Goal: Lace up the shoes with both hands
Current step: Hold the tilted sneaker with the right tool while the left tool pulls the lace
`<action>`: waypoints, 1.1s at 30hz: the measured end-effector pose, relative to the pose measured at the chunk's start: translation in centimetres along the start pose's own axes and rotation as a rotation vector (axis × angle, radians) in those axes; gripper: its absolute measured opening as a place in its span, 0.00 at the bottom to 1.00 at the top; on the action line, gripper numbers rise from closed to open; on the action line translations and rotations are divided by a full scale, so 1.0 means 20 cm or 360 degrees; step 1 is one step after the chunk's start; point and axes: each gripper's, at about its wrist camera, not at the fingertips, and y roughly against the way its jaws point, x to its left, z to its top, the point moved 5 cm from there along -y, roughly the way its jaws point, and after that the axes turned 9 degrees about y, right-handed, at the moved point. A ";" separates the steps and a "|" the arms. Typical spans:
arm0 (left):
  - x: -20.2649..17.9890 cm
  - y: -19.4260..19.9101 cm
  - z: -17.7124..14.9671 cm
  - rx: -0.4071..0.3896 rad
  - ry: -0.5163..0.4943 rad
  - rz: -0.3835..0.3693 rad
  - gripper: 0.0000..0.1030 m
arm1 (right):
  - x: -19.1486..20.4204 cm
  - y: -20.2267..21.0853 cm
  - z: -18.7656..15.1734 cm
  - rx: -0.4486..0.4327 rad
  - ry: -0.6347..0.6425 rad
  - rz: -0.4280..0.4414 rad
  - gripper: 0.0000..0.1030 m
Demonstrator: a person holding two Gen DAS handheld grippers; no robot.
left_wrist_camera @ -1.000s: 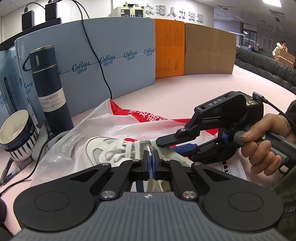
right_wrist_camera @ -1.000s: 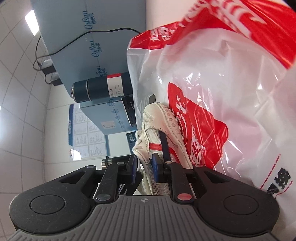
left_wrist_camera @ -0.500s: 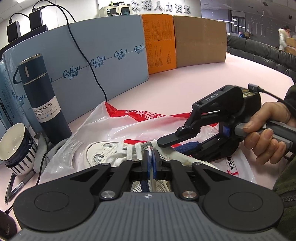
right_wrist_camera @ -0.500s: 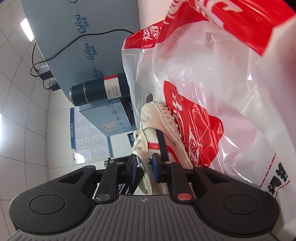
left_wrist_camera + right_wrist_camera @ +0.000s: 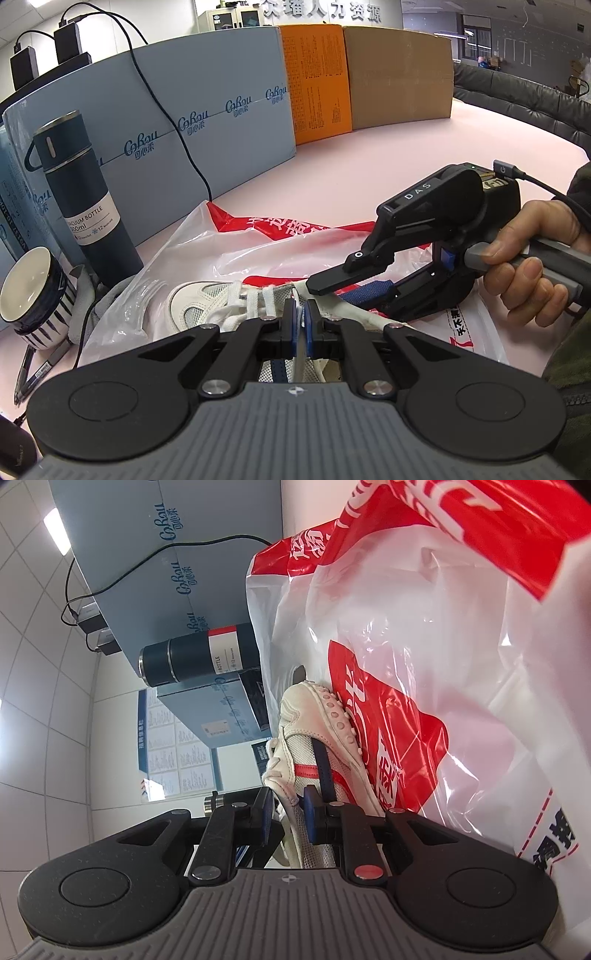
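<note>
The left gripper (image 5: pixel 300 325) has its jaws pressed together on a white lace (image 5: pixel 297 299) rising from the shoe (image 5: pixel 221 299). The right gripper (image 5: pixel 288 812) clamps the shoe's side wall (image 5: pixel 291 812) between its pads, held by a hand (image 5: pixel 532 258). The white shoe lies on a red-and-white plastic bag (image 5: pixel 258 251) on the pink table (image 5: pixel 406 155), near the blue bottle (image 5: pixel 88 206) and striped cup (image 5: pixel 33 295) at its left edge.
</note>
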 end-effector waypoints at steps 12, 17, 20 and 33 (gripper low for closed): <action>0.03 0.07 0.06 0.0024 -0.0057 -0.0011 0.01 | 0.02 -0.01 0.00 -0.0011 0.0005 -0.0003 0.16; 0.10 0.11 0.05 0.0024 -0.0016 0.0025 0.02 | 0.02 -0.01 0.00 -0.0010 0.0007 -0.0003 0.16; 0.11 0.10 0.02 0.0064 -0.0053 0.0026 0.02 | 0.03 -0.02 0.00 -0.0010 0.0008 -0.0002 0.16; 0.02 0.01 0.01 0.0094 -0.0272 -0.0034 0.01 | 0.04 -0.02 0.00 -0.0008 0.0013 -0.0006 0.16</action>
